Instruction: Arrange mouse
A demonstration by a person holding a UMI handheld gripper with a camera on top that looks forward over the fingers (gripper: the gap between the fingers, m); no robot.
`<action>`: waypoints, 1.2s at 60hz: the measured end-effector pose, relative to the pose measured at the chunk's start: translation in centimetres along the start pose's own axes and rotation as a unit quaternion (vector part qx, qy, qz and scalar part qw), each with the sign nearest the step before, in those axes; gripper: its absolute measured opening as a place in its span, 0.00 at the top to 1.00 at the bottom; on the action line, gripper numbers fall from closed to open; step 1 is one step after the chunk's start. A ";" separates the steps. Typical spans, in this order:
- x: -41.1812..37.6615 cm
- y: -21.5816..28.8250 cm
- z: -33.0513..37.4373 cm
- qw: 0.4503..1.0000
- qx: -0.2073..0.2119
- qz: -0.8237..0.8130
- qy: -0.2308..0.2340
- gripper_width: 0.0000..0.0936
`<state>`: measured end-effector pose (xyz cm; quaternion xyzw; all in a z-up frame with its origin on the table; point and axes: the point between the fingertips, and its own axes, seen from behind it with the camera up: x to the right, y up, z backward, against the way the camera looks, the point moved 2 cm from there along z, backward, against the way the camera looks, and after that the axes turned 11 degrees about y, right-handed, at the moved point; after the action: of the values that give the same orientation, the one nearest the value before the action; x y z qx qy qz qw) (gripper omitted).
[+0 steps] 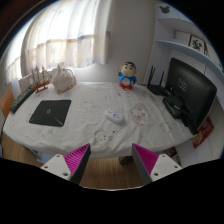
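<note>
A white mouse (114, 117) lies on the white table cloth (90, 125) near the table's middle, beyond my fingers. A black mouse mat (51, 111) lies flat to its left. My gripper (112, 160) is open and empty, held off the table's near edge over the wooden floor. Its two pink pads (78, 158) stand wide apart with nothing between them.
A black monitor (190, 90) stands on the table's right side, with a router (157, 84) behind it. A cartoon figure toy (127, 75) stands at the back middle, and a white bag (64, 79) at the back left. A small white box (139, 116) lies right of the mouse.
</note>
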<state>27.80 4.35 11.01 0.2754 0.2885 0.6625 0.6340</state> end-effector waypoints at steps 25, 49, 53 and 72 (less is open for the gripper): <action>5.6 3.0 -8.6 0.998 0.057 0.021 0.033 0.09; 7.0 4.6 -19.4 0.998 0.045 0.014 0.049 0.09; 7.2 5.1 -20.7 0.998 0.044 0.017 0.052 0.09; 9.1 7.8 -25.0 0.997 0.041 0.007 0.062 0.10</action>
<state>3.82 12.36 -0.29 0.2618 0.3521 0.6704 0.5984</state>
